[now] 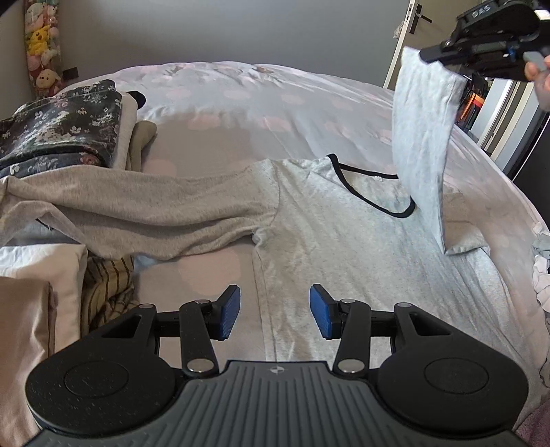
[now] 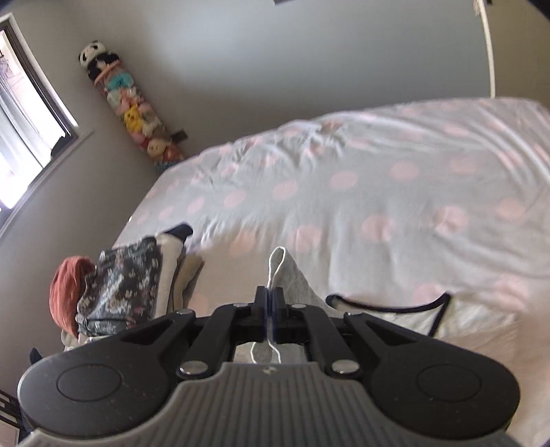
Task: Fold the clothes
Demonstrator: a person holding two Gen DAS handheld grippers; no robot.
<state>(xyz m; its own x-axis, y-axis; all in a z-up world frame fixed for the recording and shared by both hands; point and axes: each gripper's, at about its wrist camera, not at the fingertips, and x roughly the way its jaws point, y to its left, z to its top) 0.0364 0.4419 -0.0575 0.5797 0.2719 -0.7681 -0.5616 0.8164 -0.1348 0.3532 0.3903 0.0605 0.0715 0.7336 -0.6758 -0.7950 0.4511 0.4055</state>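
A light grey long-sleeved shirt [image 1: 343, 223] with a black-trimmed neckline [image 1: 371, 201] lies flat on the dotted bed cover [image 1: 240, 103]. One sleeve [image 1: 154, 206] stretches out to the left over other laundry. The other sleeve [image 1: 422, 137] hangs lifted at the upper right, with my right gripper [image 1: 428, 55] shut on its cuff. In the right wrist view that gripper [image 2: 270, 299] pinches the cuff [image 2: 282, 268] above the neckline [image 2: 388, 304]. My left gripper [image 1: 275, 311] stands open just above the shirt's left side edge, nothing between its blue pads [image 1: 228, 311].
A stack of folded clothes topped by a dark floral piece [image 1: 68, 127] sits at the left, with striped cloth [image 1: 106, 285] and pale fabric [image 1: 34, 275] nearer. Stuffed toys [image 2: 137, 113] hang in the wall corner. A door [image 1: 409, 31] stands far right, a window [image 2: 27, 120] left.
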